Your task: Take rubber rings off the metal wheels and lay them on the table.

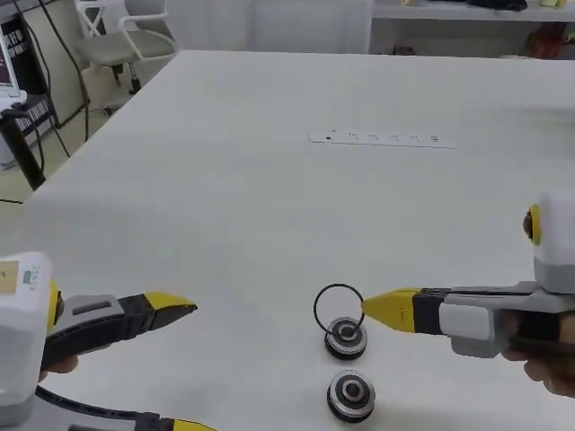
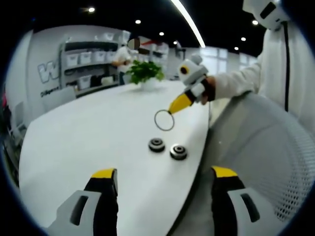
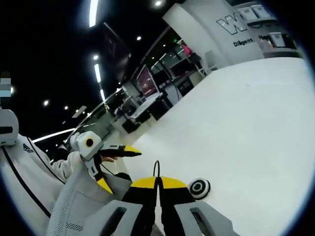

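Between right gripper (image 1: 364, 308) jaws, thin black ring (image 1: 315, 307)

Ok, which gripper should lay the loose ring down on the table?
Right. The right gripper is shut on the rubber ring, held above the table; the left gripper is open and off to the side.

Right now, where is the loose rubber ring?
In the head view, lower centre-right, the rubber ring is pinched between the fingers of the right gripper. It is held up over the farther metal wheel on the table.

Office, white table (image 1: 269, 197), storage shelves (image 2: 88, 69), chair (image 1: 121, 36)
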`<state>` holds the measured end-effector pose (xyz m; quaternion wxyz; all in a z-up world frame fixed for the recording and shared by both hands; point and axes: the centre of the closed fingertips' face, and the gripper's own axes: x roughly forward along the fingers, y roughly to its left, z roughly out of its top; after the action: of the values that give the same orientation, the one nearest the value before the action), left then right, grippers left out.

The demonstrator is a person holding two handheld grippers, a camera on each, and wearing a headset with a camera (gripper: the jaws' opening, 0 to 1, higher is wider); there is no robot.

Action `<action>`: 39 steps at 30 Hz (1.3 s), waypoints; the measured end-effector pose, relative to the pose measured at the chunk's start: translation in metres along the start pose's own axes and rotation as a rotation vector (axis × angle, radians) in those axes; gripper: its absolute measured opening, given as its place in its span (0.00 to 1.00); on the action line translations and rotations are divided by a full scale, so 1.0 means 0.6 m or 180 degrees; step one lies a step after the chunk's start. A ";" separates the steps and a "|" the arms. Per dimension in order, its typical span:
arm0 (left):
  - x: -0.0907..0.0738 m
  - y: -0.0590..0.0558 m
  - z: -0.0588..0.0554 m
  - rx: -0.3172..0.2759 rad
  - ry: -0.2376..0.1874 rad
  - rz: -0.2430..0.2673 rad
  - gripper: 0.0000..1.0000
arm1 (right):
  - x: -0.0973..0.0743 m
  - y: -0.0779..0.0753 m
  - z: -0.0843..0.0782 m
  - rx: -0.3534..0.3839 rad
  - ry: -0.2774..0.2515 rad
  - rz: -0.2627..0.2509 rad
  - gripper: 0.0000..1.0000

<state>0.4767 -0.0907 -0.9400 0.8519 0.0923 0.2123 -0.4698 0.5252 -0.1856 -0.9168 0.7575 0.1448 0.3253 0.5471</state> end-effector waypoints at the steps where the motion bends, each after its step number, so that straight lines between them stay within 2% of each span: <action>1: 0.000 0.000 0.001 0.0001 -0.0011 -0.0005 0.80 | 0.003 0.003 0.000 -0.0004 0.0001 0.0012 0.00; 7: 0.002 -0.004 0.007 -0.0033 -0.0084 -0.0053 0.83 | 0.021 0.024 -0.001 0.0016 0.0022 0.0109 0.00; 13: 0.003 -0.005 0.003 -0.0031 -0.0060 -0.0092 0.86 | 0.049 0.046 -0.007 -0.0018 0.0064 0.0177 0.00; 15: 0.004 -0.006 0.002 -0.0005 -0.0047 -0.0096 0.87 | 0.057 0.047 -0.016 -0.0025 0.0134 0.0175 0.00; 23: 0.007 -0.010 -0.001 0.0030 -0.0007 -0.0131 0.88 | 0.075 0.036 -0.051 -0.0040 0.0369 0.0123 0.00; 25: 0.008 -0.011 -0.001 0.0029 -0.0003 -0.0139 0.88 | 0.079 0.029 -0.059 -0.0110 0.0437 0.0065 0.00; 30: 0.008 -0.012 -0.001 0.0034 0.0011 -0.0138 0.88 | 0.095 0.023 -0.078 -0.0218 0.0584 0.0074 0.00; 34: 0.008 -0.013 -0.002 0.0032 0.0022 -0.0144 0.88 | 0.105 0.013 -0.104 -0.0512 0.0822 0.0043 0.00; 39: 0.009 -0.013 -0.002 0.0032 0.0033 -0.0148 0.88 | 0.111 -0.002 -0.110 -0.0568 0.0865 -0.0035 0.00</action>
<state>0.4719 -0.0984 -0.9433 0.8392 0.0941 0.2164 -0.4900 0.4956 -0.1336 -0.9893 0.7194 -0.0002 0.3757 0.5842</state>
